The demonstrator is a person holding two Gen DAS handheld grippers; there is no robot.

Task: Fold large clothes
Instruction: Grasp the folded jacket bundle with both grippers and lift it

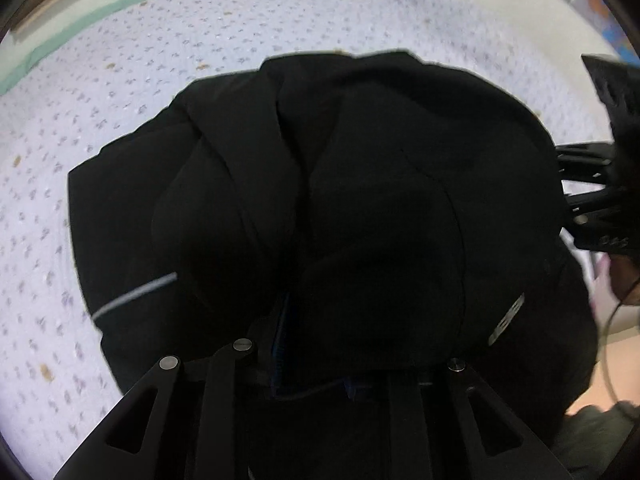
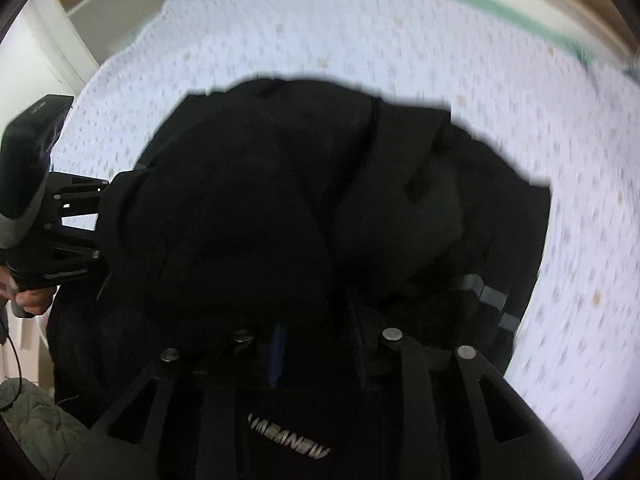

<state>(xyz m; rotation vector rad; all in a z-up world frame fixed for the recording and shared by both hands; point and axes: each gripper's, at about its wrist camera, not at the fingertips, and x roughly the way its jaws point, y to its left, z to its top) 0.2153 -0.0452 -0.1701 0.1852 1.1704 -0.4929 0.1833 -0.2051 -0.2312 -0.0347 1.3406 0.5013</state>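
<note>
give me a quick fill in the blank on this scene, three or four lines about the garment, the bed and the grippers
1. The garment being folded is ____ in colour.
2. It lies bunched on a pale bedsheet printed with small ____.
3. The far border of the bedding is a band coloured ____.
4. In the left wrist view, the right hand-held gripper enters from the ____ edge of the picture.

Missing words: black; flowers; green; right
</note>
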